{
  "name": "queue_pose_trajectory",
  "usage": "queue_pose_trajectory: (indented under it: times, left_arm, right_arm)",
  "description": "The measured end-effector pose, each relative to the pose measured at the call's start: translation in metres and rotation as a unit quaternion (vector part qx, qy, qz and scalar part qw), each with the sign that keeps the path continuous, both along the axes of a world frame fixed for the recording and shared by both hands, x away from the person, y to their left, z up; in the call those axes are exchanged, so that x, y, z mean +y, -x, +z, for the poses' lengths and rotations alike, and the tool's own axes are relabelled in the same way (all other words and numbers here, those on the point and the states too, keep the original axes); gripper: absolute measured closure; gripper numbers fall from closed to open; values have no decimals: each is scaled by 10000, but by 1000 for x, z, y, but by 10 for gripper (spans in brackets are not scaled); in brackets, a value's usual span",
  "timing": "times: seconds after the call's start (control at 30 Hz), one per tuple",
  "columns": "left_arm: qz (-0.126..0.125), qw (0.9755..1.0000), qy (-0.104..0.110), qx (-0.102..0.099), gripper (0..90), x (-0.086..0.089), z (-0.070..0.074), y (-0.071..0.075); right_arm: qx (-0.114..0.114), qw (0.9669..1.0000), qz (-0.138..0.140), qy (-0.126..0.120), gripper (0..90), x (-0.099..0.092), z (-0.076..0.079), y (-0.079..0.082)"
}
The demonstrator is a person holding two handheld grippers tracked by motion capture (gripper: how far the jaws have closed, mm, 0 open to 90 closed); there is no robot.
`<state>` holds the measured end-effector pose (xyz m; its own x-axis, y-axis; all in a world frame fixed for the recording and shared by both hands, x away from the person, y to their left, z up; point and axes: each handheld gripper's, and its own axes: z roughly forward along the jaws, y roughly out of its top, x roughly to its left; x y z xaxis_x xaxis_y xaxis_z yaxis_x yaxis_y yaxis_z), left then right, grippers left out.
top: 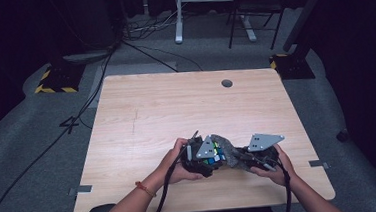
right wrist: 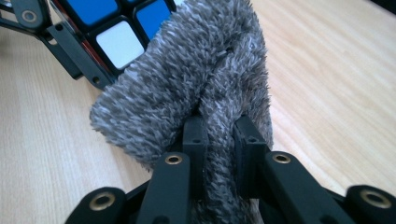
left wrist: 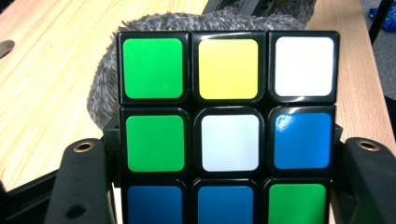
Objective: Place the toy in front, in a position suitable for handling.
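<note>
A colour puzzle cube (left wrist: 229, 126) with green, yellow, white and blue stickers sits between the jaws of my left gripper (left wrist: 224, 186), which is shut on it; the cube (top: 214, 153) is held just above the table's near edge. A grey fluffy cloth (right wrist: 196, 88) is pinched in a fold by my right gripper (right wrist: 218, 140), which is shut on it. The cloth (top: 231, 153) lies against the far side of the cube, its fuzzy edge (left wrist: 187, 23) rising behind the cube's top row. A corner of the cube (right wrist: 116, 32) with white and blue stickers sits just beyond the cloth.
The light wooden table (top: 166, 107) has a round cable hole (top: 227, 83) near its far edge. Beyond the table, cables, yellow-black marked stands (top: 56, 80) and desk legs (top: 178, 16) stand on the grey floor.
</note>
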<state>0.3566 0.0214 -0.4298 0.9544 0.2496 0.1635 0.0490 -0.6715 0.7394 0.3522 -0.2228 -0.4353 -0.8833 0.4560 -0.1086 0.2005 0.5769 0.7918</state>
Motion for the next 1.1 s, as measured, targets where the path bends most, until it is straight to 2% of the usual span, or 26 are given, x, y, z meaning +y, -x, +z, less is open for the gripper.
queue_pose_trajectory:
  times: [0.07,0.2,0.27,0.33,0.43,0.53,0.73,0.8,0.9,1.1]
  left_arm:
    - [-21,10000,23,-11,334,0,1,0]
    - [-74,9998,-187,-19,334,-7,-4,1]
    - [-48,9997,-219,-5,334,-8,-5,2]
    - [-61,9996,-279,-16,334,-11,-7,4]
    - [-71,9995,-291,-29,334,-11,-7,4]
    - [-57,9997,-252,-26,335,-10,-6,3]
    - [-31,10000,-72,-61,335,-2,1,4]
    - [1,10000,6,-46,335,2,4,3]
    - [27,10000,39,-40,334,4,4,2]
    - [1,10000,-12,-71,334,3,3,3]
  right_arm:
    - [-94,9998,46,-163,785,1,5,4]
    - [-229,9988,165,-388,786,9,17,13]
    - [-279,9986,182,-400,785,10,19,15]
    - [-480,9979,147,-402,786,15,22,22]
    - [-521,9977,151,-394,785,17,23,23]
    - [-455,9981,153,-379,785,15,22,20]
    - [-259,9995,4,-193,784,8,10,10]
    - [-113,9999,-83,-101,784,5,0,5]
    - [-63,9999,-92,-102,784,5,-4,4]
    - [-199,9994,-56,-278,785,8,7,11]
